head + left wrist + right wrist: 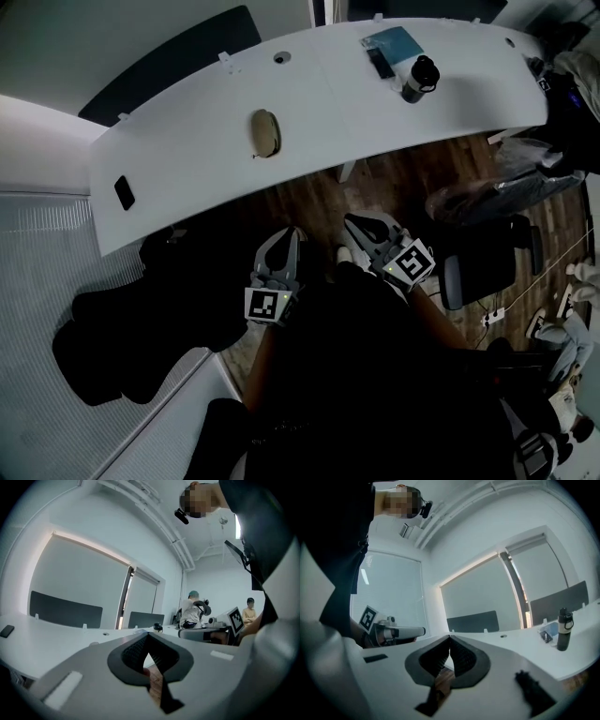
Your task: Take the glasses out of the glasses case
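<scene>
While left gripper point(289, 234) and right gripper point(353, 222) fingers clench empty, the tan glasses case point(265, 132) seems closed.

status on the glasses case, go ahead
Both shut, empty: left gripper, right gripper, short of the table. The glasses case on it looks closed, untouched. Nothing in the way.

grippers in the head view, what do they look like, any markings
Both the left gripper and right gripper have pale grey tapering bodies. Each carries a cube with black-and-white square markers. Up close, the jaws are lined with black ribbed pads. The person wears dark clothing.
</scene>
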`<state>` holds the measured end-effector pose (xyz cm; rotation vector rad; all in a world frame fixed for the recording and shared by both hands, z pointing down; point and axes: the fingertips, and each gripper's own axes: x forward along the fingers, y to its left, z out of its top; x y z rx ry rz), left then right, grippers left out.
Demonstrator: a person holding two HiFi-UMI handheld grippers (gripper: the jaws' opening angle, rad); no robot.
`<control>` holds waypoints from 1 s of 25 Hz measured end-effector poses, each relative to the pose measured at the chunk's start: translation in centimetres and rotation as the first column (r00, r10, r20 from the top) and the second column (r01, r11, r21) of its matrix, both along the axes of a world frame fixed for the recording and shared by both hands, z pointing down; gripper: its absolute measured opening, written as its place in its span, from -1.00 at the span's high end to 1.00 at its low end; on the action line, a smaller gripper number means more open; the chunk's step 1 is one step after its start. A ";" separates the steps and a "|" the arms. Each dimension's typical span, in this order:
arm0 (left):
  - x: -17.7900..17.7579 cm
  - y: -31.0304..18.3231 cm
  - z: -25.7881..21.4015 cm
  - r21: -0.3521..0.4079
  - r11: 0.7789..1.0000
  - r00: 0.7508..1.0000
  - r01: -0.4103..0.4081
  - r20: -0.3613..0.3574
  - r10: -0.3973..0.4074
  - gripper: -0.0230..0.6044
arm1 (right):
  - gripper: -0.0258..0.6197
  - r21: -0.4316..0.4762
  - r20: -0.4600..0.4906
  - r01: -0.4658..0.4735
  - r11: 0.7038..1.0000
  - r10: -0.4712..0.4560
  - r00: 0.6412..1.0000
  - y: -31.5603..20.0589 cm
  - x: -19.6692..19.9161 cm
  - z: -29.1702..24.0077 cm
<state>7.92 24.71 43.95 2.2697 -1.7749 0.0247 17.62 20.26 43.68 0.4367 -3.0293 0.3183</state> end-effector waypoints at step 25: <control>-16.3 -12.1 5.1 -0.112 0.992 0.992 -0.054 -0.116 0.040 0.90 | 0.90 0.002 -0.133 -0.019 1.000 0.019 0.991 -7.0 -17.6 1.1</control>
